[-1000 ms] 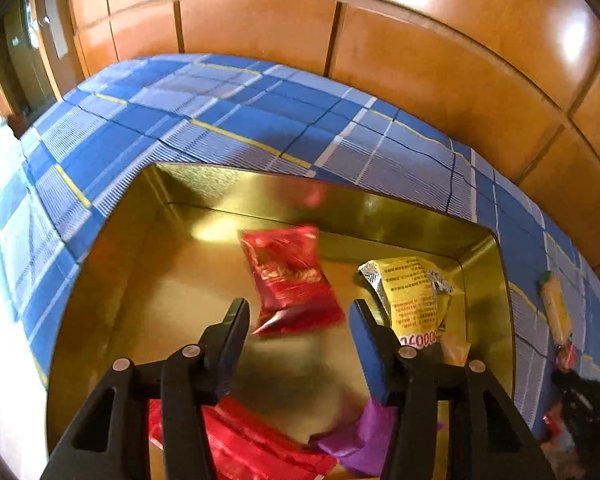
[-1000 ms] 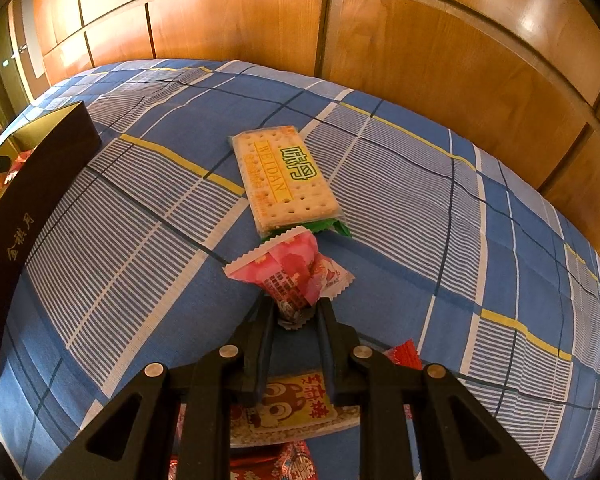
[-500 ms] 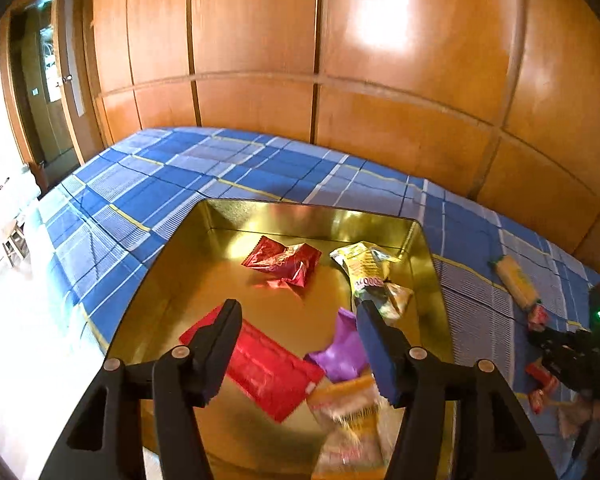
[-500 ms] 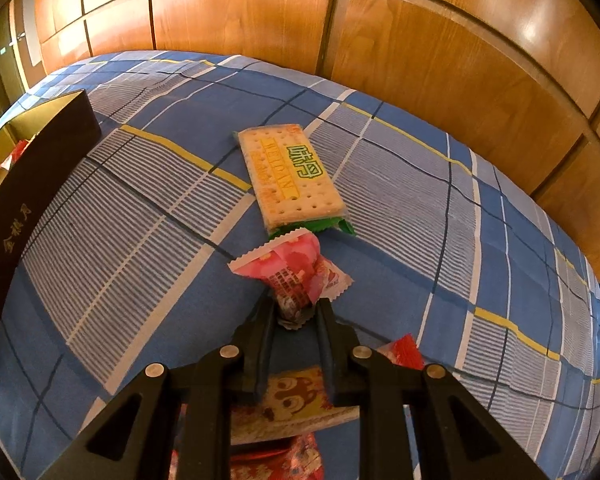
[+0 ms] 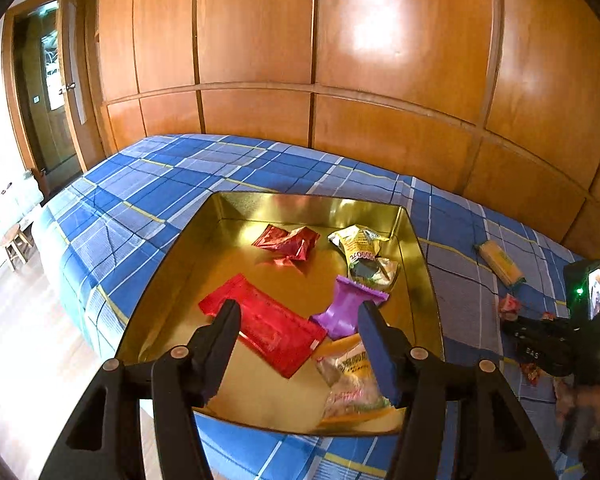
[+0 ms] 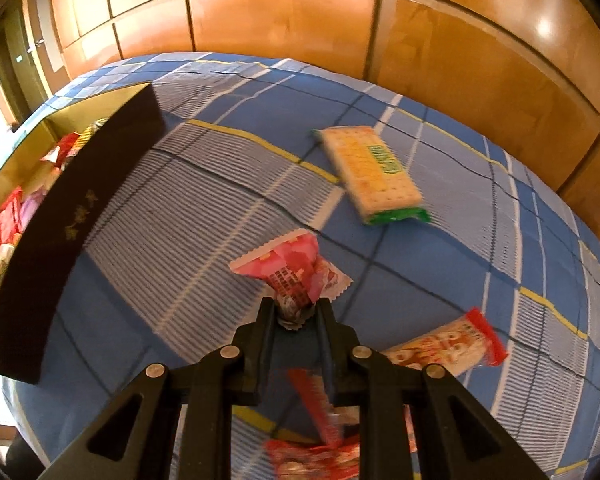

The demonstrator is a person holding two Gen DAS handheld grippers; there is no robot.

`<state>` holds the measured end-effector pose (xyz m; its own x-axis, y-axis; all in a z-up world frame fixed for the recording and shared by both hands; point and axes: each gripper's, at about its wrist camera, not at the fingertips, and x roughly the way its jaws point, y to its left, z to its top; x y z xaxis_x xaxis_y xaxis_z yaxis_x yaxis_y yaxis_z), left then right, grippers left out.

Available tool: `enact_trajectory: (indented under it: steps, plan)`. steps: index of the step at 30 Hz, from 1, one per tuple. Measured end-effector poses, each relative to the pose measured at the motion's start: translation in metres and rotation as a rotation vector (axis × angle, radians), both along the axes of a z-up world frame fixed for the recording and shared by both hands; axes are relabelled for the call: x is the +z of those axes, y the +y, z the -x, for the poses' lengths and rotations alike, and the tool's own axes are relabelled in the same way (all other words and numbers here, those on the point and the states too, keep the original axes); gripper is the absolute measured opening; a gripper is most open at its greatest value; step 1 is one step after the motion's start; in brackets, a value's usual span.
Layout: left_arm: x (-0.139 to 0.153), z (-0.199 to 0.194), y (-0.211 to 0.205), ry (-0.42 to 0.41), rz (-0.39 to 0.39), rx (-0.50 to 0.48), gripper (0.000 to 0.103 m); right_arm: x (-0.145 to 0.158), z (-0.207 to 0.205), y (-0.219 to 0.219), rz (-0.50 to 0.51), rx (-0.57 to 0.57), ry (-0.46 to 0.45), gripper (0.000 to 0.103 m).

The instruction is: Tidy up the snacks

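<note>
Pink snack packet point(image 6: 296, 276) pinched in right hand-held gripper point(image 6: 296, 314), above bedspread point(image 6: 204, 208)

Spread left hand-held gripper point(image 5: 298, 322) above gold tin point(image 5: 168, 268)

One gold tin point(image 5: 414, 240) at centre frame, six snack packets inside it: two red, one yellow, one purple, two clear-and-orange at lower right, one cracker pack point(image 6: 374, 172) on the bed at upper right, one pink packet point(image 6: 296, 272), two grippers

A home bedroom: plaid-sheeted bed point(image 5: 260, 168) against wooden wardrobe doors point(image 5: 256, 40) (glossy panels)
</note>
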<state>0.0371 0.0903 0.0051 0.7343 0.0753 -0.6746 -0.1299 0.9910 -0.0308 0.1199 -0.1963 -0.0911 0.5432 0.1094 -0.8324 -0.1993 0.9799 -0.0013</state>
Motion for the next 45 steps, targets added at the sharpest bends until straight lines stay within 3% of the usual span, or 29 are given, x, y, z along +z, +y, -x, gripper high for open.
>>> enact_trajectory:
  steps: [4, 6, 10, 17, 21, 27, 28, 30, 31, 39, 41, 45]
  plan:
    - [-0.002, 0.006, 0.002, 0.000, -0.004, 0.004, 0.061, 0.007, 0.002, 0.010, -0.047, 0.005, -0.009, 0.019]
    - [-0.003, 0.007, 0.004, 0.000, -0.004, 0.006, 0.061, 0.014, 0.004, 0.016, -0.070, 0.012, -0.024, 0.008]
    - [-0.004, 0.009, 0.006, 0.000, -0.002, 0.008, 0.061, 0.032, 0.008, 0.031, -0.112, 0.054, -0.047, 0.004]
    - [-0.006, 0.010, 0.012, -0.002, 0.008, 0.018, 0.061, 0.047, 0.009, 0.043, -0.147, 0.082, -0.073, 0.003]
    - [-0.007, 0.010, 0.015, 0.004, 0.023, 0.019, 0.061, 0.051, 0.008, 0.029, -0.197, 0.053, -0.067, 0.003]
    - [-0.009, 0.011, 0.014, 0.012, 0.034, 0.016, 0.061, 0.049, 0.010, 0.011, -0.192, 0.030, -0.062, 0.003]
    - [-0.009, 0.010, 0.013, 0.011, 0.034, 0.016, 0.061, 0.049, 0.011, 0.009, -0.194, 0.028, -0.064, 0.004]
    - [-0.009, 0.010, 0.013, 0.015, 0.033, 0.011, 0.061, 0.044, 0.007, 0.005, -0.223, 0.042, -0.027, 0.031]
    - [-0.009, 0.010, 0.012, 0.016, 0.034, 0.010, 0.061, 0.041, 0.005, 0.005, -0.225, 0.044, -0.012, 0.036]
    - [-0.011, 0.009, 0.008, 0.024, 0.029, 0.002, 0.062, 0.020, -0.009, 0.035, -0.127, 0.128, 0.036, 0.041]
    - [-0.012, 0.009, 0.008, 0.030, 0.026, 0.001, 0.062, 0.010, -0.017, 0.042, -0.070, 0.124, 0.058, 0.033]
    - [-0.014, 0.010, 0.010, 0.029, 0.022, 0.005, 0.062, 0.010, -0.017, 0.042, -0.068, 0.099, 0.033, 0.028]
